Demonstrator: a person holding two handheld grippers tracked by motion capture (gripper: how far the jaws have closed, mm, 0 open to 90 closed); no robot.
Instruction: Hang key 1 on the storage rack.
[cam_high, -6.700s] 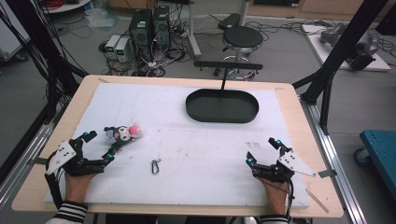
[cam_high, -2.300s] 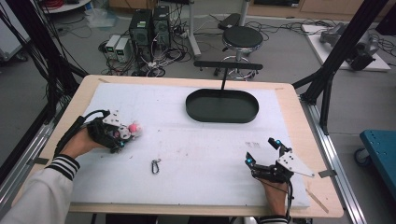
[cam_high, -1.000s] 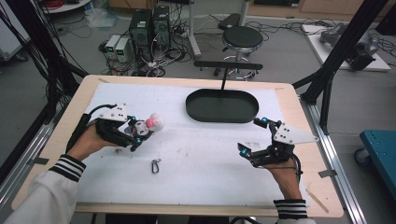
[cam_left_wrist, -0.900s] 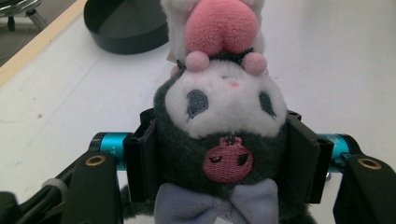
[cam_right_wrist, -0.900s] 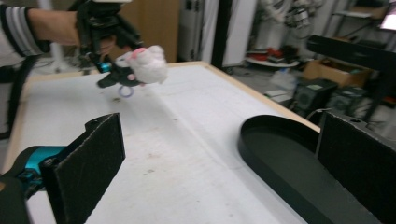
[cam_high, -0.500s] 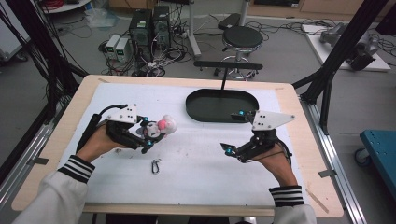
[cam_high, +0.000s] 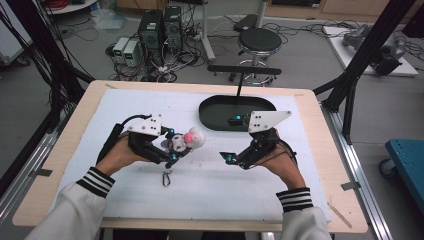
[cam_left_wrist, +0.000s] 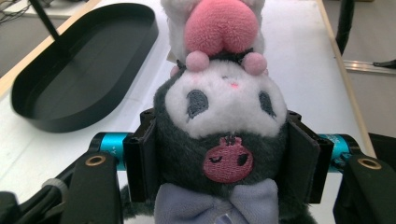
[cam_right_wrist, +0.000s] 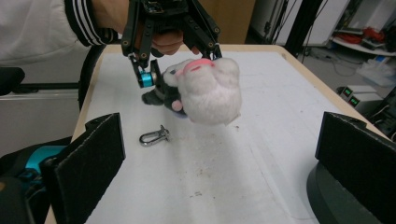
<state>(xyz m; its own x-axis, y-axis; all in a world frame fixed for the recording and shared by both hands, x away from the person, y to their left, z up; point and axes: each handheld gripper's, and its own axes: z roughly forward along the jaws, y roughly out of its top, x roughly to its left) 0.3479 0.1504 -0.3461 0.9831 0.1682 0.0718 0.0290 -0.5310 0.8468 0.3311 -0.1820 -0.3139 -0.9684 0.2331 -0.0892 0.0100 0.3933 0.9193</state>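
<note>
A plush toy (cam_high: 186, 141) with a dark grey body, white face and pink cap hangs just above the white mat, left of centre. My left gripper (cam_high: 172, 147) is shut on it; in the left gripper view both pads press the sides of the plush toy's head (cam_left_wrist: 224, 107). My right gripper (cam_high: 231, 140) stands open a short way to the right of the toy and points at it. In the right gripper view the plush toy (cam_right_wrist: 205, 91) hangs ahead of the wide-open jaws, with nothing between them.
A black oval tray (cam_high: 210, 107) lies at the back centre of the table, close behind the right hand. A small metal shackle (cam_high: 166, 178) lies on the mat below the toy. Bare wooden table edge (cam_high: 65, 150) borders the mat on the left.
The left gripper took the toy at the left of the mat and carried it right, toward the middle. The right gripper left the front right corner and moved left toward the toy.
</note>
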